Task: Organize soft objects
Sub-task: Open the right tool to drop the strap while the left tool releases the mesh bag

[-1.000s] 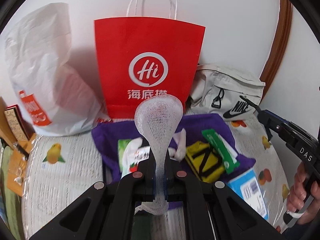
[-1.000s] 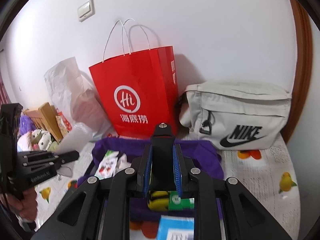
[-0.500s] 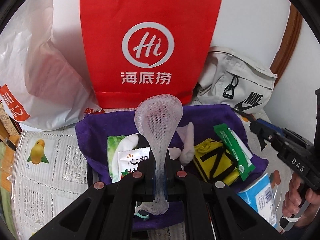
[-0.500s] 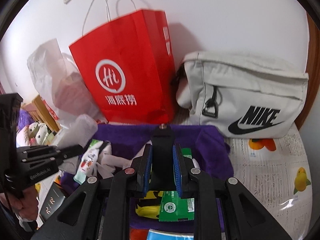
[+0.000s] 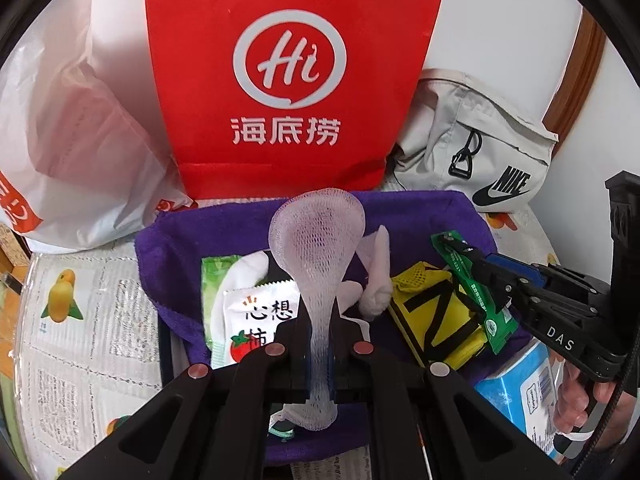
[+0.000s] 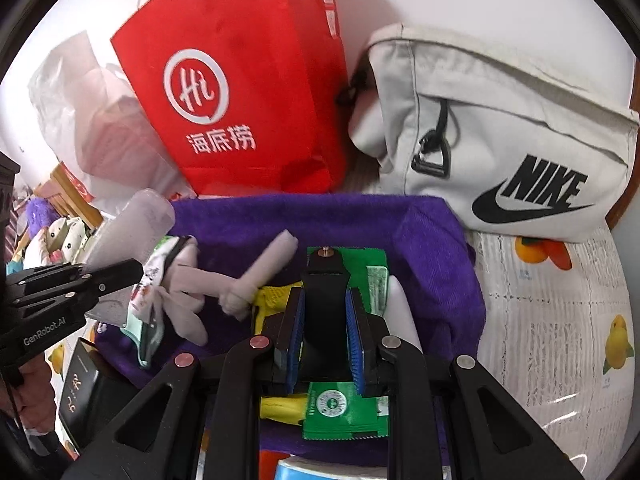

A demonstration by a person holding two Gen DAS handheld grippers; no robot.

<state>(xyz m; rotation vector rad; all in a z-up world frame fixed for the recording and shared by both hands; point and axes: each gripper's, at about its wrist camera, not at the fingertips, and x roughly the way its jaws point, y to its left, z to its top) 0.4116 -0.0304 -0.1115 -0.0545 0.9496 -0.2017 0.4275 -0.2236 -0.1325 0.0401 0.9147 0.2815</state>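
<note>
The left gripper (image 5: pixel 319 344) is squeezing tight on a white foam net (image 5: pixel 318 236). The net's thin part is sitting between the two fingers & its wide round top is sticking up above them. The net is hanging over the purple cloth (image 5: pixel 240 220).

The right gripper (image 6: pixel 325 336) is pinched shut on a black block (image 6: pixel 325 300) w/ a small screw on top. Its blue pads are pressing on both sides of the block. It is hovering over the green packet (image 6: pixel 344 408), which is lying on the purple cloth. From the left cam, the right gripper's tip is right at the green packet, but I can't tell if they are touching.

On the cloth, next to the green packet, a yellow thing w/ black stripes (image 5: pixel 436 320) is lying. A pale rolled sock (image 6: pixel 256 280) is resting in the middle, tilted. To the left a white snack packet w/ a strawberry (image 5: pixel 260 320) is lying by a green & white pack (image 5: pixel 216 280).

Behind the cloth a red paper bag (image 5: pixel 288 72) is standing up vs. the wall. A white plastic bag (image 5: pixel 72 128) is slumping to its left & a beige Nike bag (image 6: pixel 500 140) is lying to its right. A blue & white box (image 5: pixel 524 392) is poking out near the front right of the cloth.
</note>
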